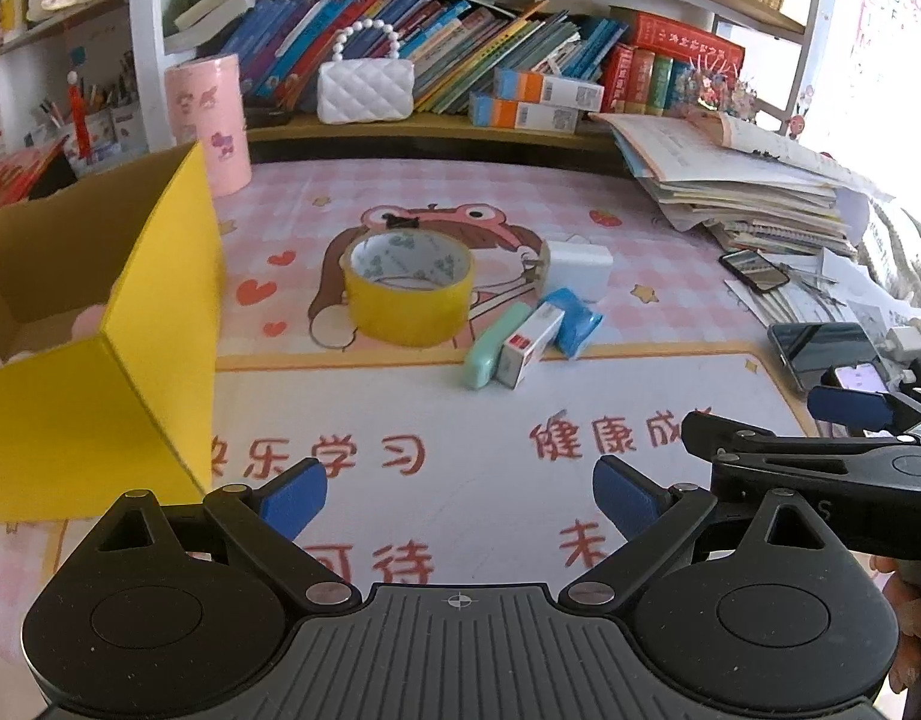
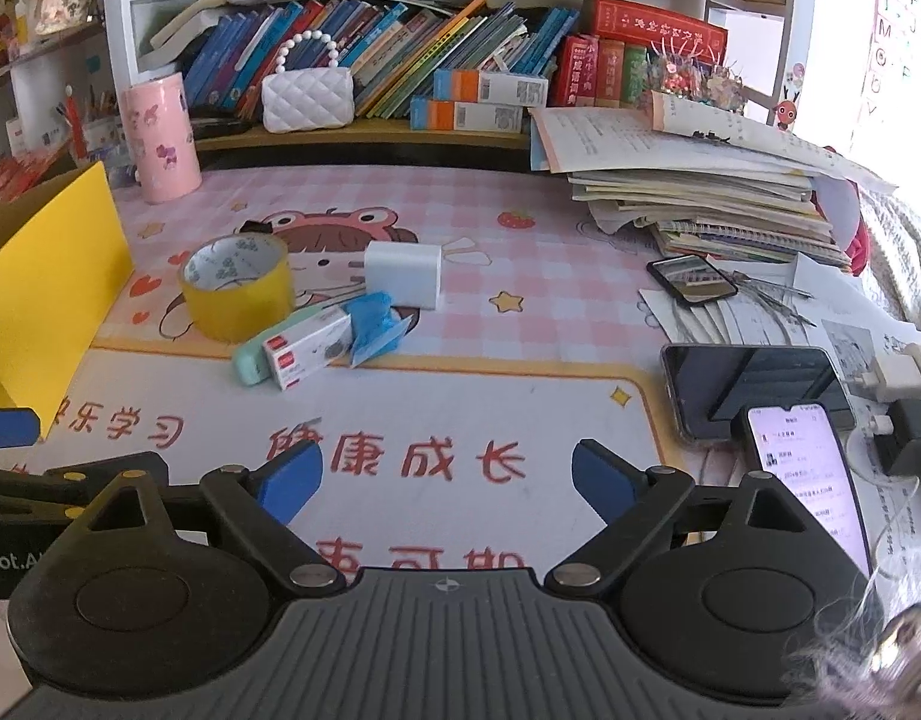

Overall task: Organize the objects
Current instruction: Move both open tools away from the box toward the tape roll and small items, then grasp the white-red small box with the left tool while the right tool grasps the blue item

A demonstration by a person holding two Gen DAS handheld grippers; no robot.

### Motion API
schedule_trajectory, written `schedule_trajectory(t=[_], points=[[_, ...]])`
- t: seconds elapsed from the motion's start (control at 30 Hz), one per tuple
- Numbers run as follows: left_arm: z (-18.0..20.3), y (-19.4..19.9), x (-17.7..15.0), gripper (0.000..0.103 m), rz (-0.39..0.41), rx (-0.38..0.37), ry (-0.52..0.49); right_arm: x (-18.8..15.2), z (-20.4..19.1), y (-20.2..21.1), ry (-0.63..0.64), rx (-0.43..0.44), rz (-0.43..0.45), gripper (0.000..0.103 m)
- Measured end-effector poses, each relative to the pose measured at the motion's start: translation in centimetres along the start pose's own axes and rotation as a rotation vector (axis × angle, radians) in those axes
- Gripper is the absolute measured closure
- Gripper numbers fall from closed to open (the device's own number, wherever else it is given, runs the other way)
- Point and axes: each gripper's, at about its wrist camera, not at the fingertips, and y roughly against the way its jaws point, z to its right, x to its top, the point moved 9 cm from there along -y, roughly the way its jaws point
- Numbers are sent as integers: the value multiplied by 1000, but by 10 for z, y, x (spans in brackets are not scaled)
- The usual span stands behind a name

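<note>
Both the left gripper (image 1: 460,495) and the right gripper (image 2: 447,480) hover over the near edge of the bench (image 1: 490,408) with their fingers spread wide and nothing between them. Toward the middle of the bench a yellow tape roll (image 1: 410,287) stands on its side, and just beside it, toward the right edge, lie a mint-green case (image 1: 489,348), a small red-and-white box (image 1: 529,345), a blue packet (image 1: 574,324) and a white charger block (image 1: 579,267). A yellow cardboard box (image 1: 94,360) sits open at the bench's left edge.
</note>
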Motion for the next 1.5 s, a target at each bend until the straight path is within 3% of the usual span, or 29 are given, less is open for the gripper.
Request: schedule_trajectory(t=[0.13, 0.4, 0.63, 0.83, 1.0, 1.1, 1.2, 1.33, 1.5], points=[[4, -6, 8, 10, 3, 9, -15, 8, 5, -4, -9, 18, 19, 18], [13, -30, 16, 46, -35, 0, -31, 22, 14, -17, -33, 55, 36, 33], [26, -55, 41, 60, -1, -15, -95, 32, 17, -31, -40, 89, 40, 43], [40, -82, 52, 67, -5, -10, -181, 32, 25, -40, -45, 77, 27, 43], [54, -100, 52, 84, -14, -21, -260, 32, 34, -41, -51, 63, 28, 43], [64, -108, 49, 87, -30, -48, -305, 30, 40, -43, -63, 53, 22, 43], [63, -122, 43, 87, -73, -24, -323, 29, 45, -44, -75, 42, 17, 43], [59, -126, 44, 90, -67, -31, -287, 29, 48, -45, -81, 36, 13, 43], [46, -94, 48, 90, -34, -74, -183, 32, 42, -51, -79, 62, 7, 43]])
